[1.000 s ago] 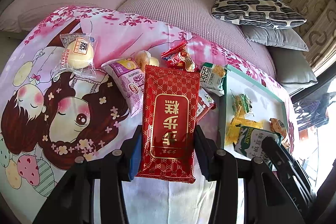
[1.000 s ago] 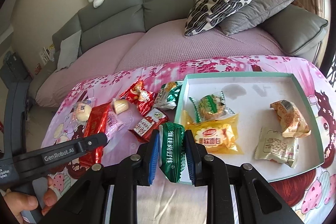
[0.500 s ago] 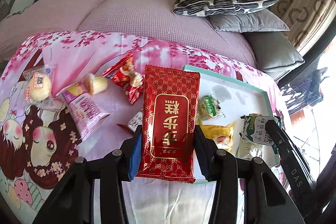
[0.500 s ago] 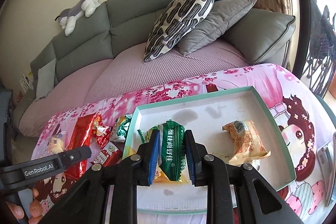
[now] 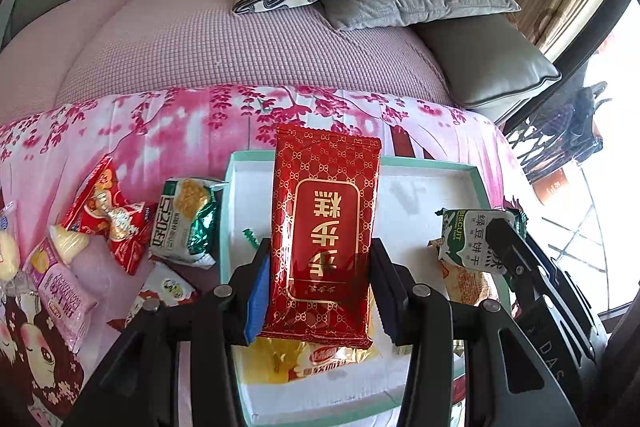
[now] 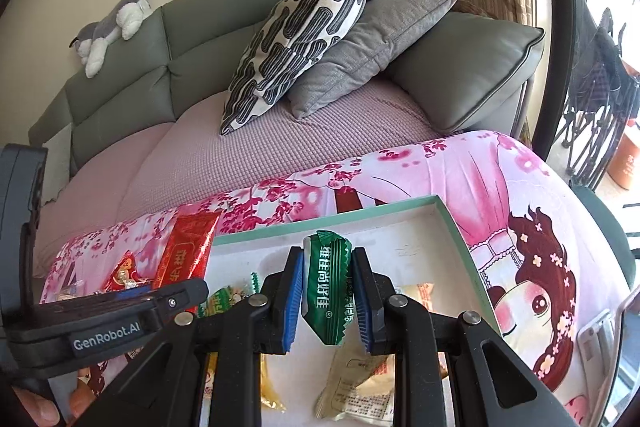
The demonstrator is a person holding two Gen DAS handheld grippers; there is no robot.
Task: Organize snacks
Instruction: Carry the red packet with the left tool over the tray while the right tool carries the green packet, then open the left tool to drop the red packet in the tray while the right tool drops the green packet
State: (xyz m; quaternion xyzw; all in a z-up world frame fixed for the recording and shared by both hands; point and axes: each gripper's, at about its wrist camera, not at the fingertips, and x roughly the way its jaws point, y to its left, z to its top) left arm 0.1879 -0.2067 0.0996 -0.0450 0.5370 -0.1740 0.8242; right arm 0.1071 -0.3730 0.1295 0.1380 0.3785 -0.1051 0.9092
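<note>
- left gripper (image 5: 320, 283) is clamped on the red pack (image 5: 325, 227), pads pressing both long edges, so it's carried, not resting; it hangs over the near-left part of the tray (image 5: 432, 165)
- right gripper (image 6: 326, 301) is pinched narrow on the green pack (image 6: 327, 287), squeezing it at the waist; that one's also above the tray, roughly mid-tray as far as I can tell
- so two snacks are in the air and neither is dropped in yet; I'd call this the tail end of a carry, release comes next
- already in the tray: a yellow pack (image 5: 320, 363) under the red one near the front edge; a small green-wrapped sweet (image 6: 224, 297) toward the tray's left side; an orange snack (image 5: 464, 279) and a pale pack (image 6: 356, 387) on the right side; so four-ish done, hard to count exactly with the grippers in the way
- left outside, all on the pink cloth (image 5: 160, 131) to the left of the tray: a green-and-white pack (image 5: 184, 223) just beside the tray wall; a red candy bag (image 5: 108, 215) further left; a small red-white pack (image 5: 168, 287) near the tray's front-left corner; a jelly cup (image 5: 68, 243) and a pink pack (image 5: 60, 299) well left
- my guess is a bit past halfway; five or so left after these two land
</note>
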